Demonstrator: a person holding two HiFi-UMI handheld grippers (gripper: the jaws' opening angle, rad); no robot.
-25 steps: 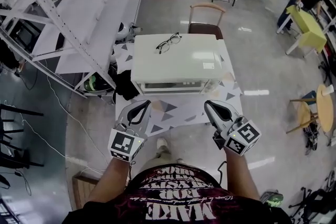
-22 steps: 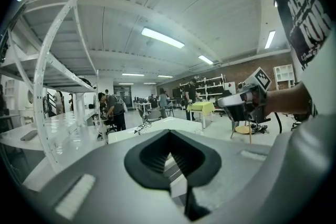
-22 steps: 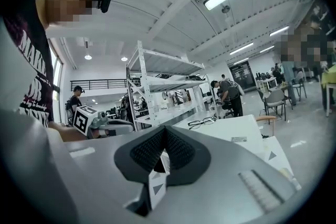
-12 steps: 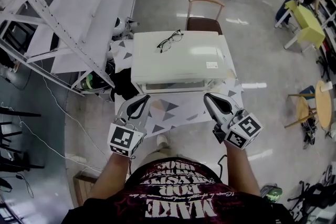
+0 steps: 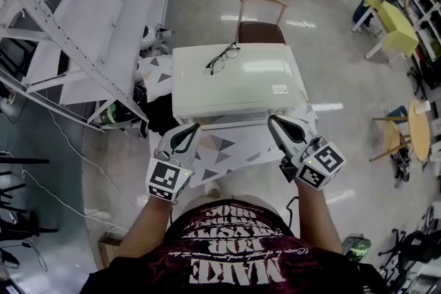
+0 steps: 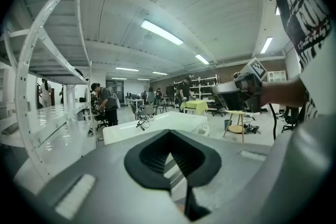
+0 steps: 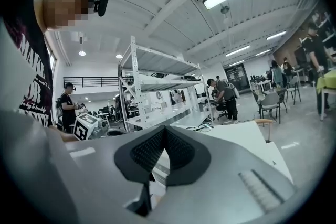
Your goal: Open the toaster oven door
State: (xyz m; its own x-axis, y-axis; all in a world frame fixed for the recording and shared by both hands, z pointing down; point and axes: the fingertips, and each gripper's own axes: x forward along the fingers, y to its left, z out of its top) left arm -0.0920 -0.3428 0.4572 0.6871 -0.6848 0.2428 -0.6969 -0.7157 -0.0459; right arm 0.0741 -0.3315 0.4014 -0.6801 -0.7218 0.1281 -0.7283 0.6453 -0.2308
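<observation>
The toaster oven (image 5: 238, 82) stands at 12 o'clock on the counter (image 5: 227, 147), its door seemingly closed, with glasses (image 5: 222, 56) on top toward 11 o'clock. The left hand-held gripper (image 5: 190, 129) and right hand-held gripper (image 5: 273, 122) are both pinched together, empty, near its front. A hard pull on the door could drag the oven forward or shake the glasses off

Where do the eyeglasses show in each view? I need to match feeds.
Head view: eyeglasses on the toaster oven, far left of its top.
Left gripper view: eyeglasses just left of the jaw tips.
Right gripper view: eyeglasses just right of the jaw tips.
Shared landmark: the white toaster oven.
</observation>
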